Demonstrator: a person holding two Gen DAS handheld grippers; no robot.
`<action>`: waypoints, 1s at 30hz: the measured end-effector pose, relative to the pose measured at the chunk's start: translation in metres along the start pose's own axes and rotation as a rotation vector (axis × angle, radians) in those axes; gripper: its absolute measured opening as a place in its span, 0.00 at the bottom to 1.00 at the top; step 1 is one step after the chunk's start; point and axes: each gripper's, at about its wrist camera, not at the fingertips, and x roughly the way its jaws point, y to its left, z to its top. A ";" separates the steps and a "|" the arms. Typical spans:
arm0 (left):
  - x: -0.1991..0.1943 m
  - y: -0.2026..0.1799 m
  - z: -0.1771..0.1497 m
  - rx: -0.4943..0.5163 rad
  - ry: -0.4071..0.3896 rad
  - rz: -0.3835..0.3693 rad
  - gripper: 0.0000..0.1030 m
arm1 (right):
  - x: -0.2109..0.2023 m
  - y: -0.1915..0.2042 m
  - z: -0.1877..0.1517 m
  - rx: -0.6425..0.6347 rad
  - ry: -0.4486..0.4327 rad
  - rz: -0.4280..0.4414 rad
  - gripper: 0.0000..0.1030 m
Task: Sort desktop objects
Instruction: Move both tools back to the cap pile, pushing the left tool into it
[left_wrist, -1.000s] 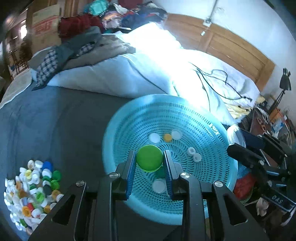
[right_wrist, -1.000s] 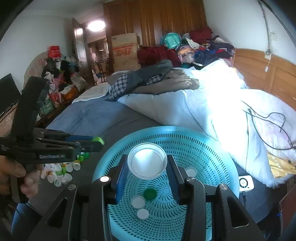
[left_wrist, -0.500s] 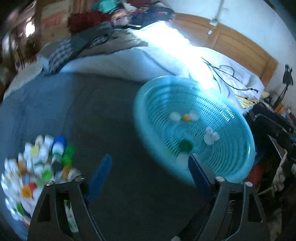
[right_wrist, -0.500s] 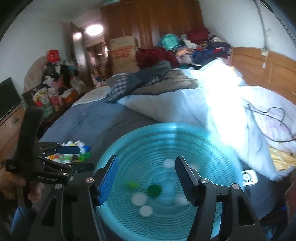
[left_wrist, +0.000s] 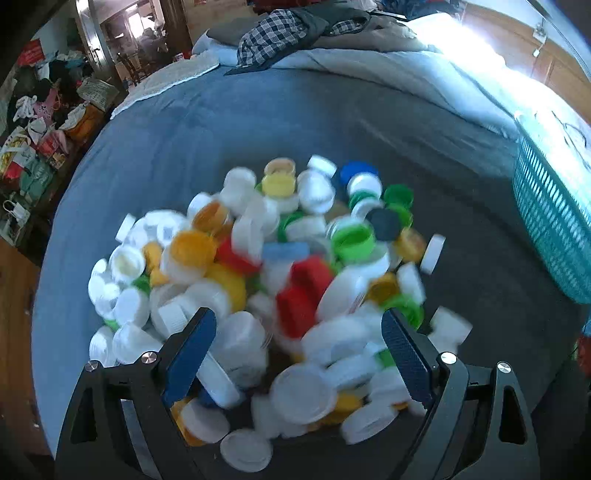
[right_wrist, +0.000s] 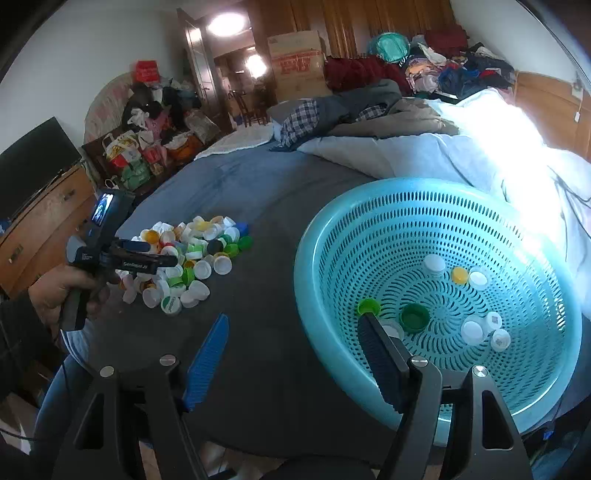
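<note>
A: What is taking up most of the room?
B: The bed (right_wrist: 258, 184), with its dark blue cover, is carrying everything. A white duvet (right_wrist: 424, 155) and a heap of clothes (right_wrist: 369, 107) are lying at its far side.

A: And on the cover?
B: A round turquoise basket (right_wrist: 369, 229) is sitting to the right, holding a few caps: white ones, a yellow one and two green ones (right_wrist: 415, 317). Well apart to the left, the pile of bottle caps (right_wrist: 192, 258) is lying loose on the cover, mixed white, yellow, green, red and blue.

A: What are the two tools doing?
B: The left hand-held gripper (left_wrist: 295, 354) is hanging just over the pile, pointing steeply down, jaws spread wide with many caps showing between the fingers but none pinched. A hand (right_wrist: 55, 291) is gripping its handle. The right hand-held gripper (right_wrist: 295, 354) is hovering near the basket's near rim, its jaws opening with nothing between them.
</note>
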 end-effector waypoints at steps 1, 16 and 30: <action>0.001 -0.001 -0.008 0.003 0.004 0.001 0.85 | 0.000 0.000 0.000 -0.003 -0.001 -0.002 0.75; -0.036 0.029 -0.072 -0.097 -0.167 -0.053 0.85 | 0.017 0.032 -0.002 -0.059 0.018 0.005 0.77; -0.049 0.099 -0.150 -0.310 -0.190 -0.040 0.82 | 0.040 0.092 -0.019 -0.171 0.062 0.150 0.74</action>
